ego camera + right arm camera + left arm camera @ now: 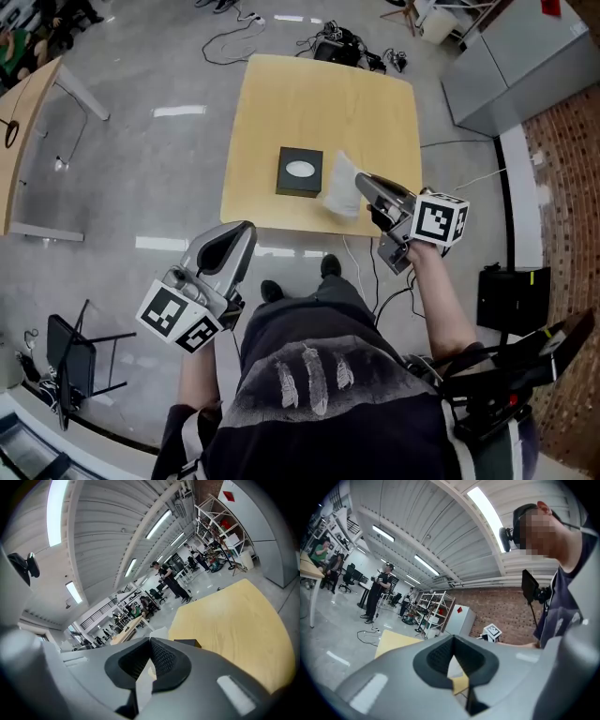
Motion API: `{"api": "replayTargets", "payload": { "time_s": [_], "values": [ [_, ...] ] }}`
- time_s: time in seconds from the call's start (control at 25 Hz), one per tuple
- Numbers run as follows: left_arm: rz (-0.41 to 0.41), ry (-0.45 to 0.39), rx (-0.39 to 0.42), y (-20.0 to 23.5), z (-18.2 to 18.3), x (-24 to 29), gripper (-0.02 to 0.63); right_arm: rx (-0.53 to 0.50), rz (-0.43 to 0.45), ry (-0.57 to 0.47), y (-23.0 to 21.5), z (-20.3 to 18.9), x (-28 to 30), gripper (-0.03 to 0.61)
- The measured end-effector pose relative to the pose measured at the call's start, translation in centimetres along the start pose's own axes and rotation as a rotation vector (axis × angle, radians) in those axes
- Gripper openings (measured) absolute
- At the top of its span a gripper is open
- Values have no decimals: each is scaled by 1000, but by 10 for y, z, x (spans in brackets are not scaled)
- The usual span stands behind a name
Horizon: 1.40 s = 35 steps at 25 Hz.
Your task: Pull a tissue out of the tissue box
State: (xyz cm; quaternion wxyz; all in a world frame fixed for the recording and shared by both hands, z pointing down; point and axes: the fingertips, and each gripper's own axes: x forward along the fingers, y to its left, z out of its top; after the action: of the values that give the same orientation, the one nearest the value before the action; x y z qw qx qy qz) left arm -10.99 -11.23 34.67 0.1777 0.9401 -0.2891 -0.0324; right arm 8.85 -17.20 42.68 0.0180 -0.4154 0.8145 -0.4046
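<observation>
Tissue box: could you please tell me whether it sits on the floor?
No, the tissue box stands on the wooden table.

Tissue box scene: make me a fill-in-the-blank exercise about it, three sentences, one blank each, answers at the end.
The tissue box on the table is ____ in colour.
The white tissue, pinched in the right gripper, is to the ____ of the box in the head view.
The left gripper has its jaws together with ____ between them.
Missing words: black; right; nothing.
</observation>
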Motion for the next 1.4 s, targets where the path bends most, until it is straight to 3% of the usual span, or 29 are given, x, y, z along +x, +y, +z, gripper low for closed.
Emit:
{"api": "replayTargets", "payload": {
  "time_s": [0.32,0.84,1.04,1.4],
  "values": [
    [-13,77,27,-37,-7,63,2,64,65,49,-37,-8,-28,0],
    [77,154,37,-72,-31,150,2,183,279,304,-89,-38,-31,0],
    [116,157,21,-81,-42,175,2,182,269,370,-132,-35,-18,0],
    [205,153,15,-81,-40,182,2,214,149,414,-223,-30,33,0]
  ]
}}
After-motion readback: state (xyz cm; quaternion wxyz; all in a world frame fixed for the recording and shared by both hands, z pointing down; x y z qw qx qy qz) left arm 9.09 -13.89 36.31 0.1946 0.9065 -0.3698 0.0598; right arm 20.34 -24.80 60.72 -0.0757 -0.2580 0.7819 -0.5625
